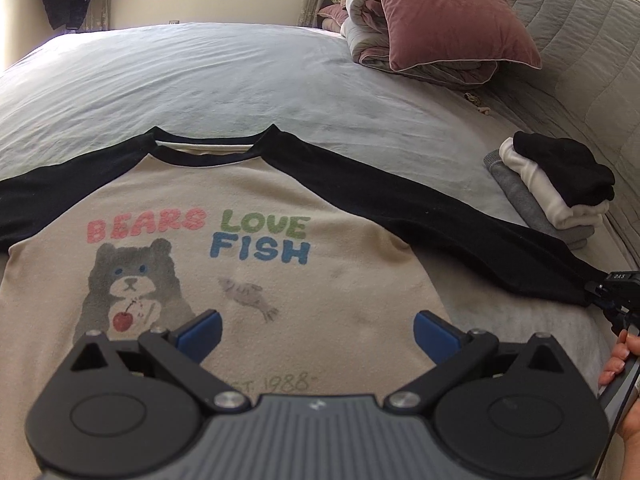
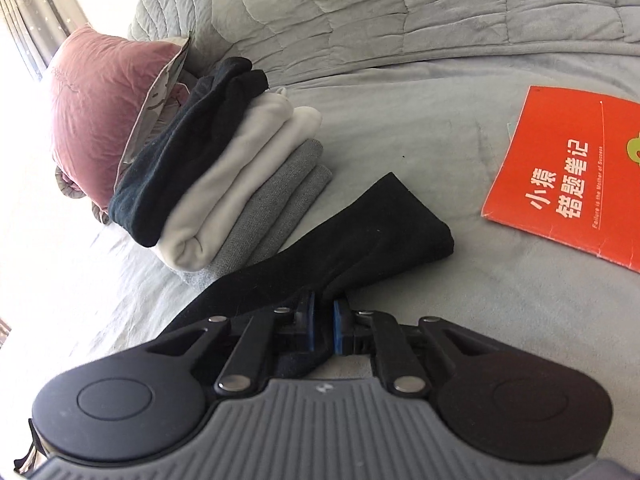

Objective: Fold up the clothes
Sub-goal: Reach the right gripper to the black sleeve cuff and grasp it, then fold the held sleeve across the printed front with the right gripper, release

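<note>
The right gripper [image 2: 324, 322] is pinching the black sleeve [image 2: 340, 236], its blue pads closed tight on the fabric near the cuff, which is lying just ahead of the fingertips on the grey-blue bed sheet [image 2: 420, 128]. Ahead and to its left, a stack of folded clothes [image 2: 224, 168] is sitting with the sleeve running along its base. Ahead to the right, an orange notebook [image 2: 572, 176] is resting on the sheet. Farther left, a pink pillow [image 2: 100, 108] is leaning beside the stack. The left gripper [image 1: 316, 336] is hovering with its jaws spread wide and empty above the cream shirt [image 1: 240, 280], which is lying flat, print up, its collar pointing away from the tool
</note>
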`<state>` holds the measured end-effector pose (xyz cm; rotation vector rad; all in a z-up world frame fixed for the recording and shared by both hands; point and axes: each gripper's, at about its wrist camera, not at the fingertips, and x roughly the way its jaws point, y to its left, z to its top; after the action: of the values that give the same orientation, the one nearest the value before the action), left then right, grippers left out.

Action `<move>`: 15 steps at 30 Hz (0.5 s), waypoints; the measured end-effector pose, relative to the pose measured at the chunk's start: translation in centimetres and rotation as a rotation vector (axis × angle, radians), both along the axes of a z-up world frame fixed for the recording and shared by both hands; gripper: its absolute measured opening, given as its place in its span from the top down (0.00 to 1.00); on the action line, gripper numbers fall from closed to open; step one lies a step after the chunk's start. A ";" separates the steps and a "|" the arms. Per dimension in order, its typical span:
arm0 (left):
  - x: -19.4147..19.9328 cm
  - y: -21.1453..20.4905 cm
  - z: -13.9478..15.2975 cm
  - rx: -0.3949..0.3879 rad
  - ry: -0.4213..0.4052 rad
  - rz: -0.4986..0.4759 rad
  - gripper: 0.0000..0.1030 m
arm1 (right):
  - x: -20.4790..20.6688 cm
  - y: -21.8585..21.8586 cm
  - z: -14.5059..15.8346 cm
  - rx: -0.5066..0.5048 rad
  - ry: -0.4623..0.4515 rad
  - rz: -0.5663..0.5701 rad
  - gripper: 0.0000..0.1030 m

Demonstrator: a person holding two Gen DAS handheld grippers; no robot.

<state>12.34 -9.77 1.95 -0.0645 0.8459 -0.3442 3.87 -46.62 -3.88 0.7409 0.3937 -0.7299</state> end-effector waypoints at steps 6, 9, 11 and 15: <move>0.9 -0.4 0.7 -0.044 0.000 -0.036 0.01 | 0.4 1.9 1.3 -0.079 -0.065 0.044 0.91; 1.1 -0.4 0.8 -0.042 -0.015 -0.055 0.01 | 0.9 3.1 2.5 -0.119 -0.087 0.082 0.91; 1.2 -0.3 0.8 -0.030 -0.021 -0.063 0.01 | 1.3 4.0 3.3 -0.142 -0.098 0.110 0.91; 1.5 0.2 0.6 -0.024 -0.018 -0.077 0.01 | 2.3 6.0 4.6 -0.191 -0.116 0.164 0.91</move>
<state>13.85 -9.53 2.58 -0.0510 0.8279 -0.4265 6.21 -40.60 0.75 0.5609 0.2709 -0.5586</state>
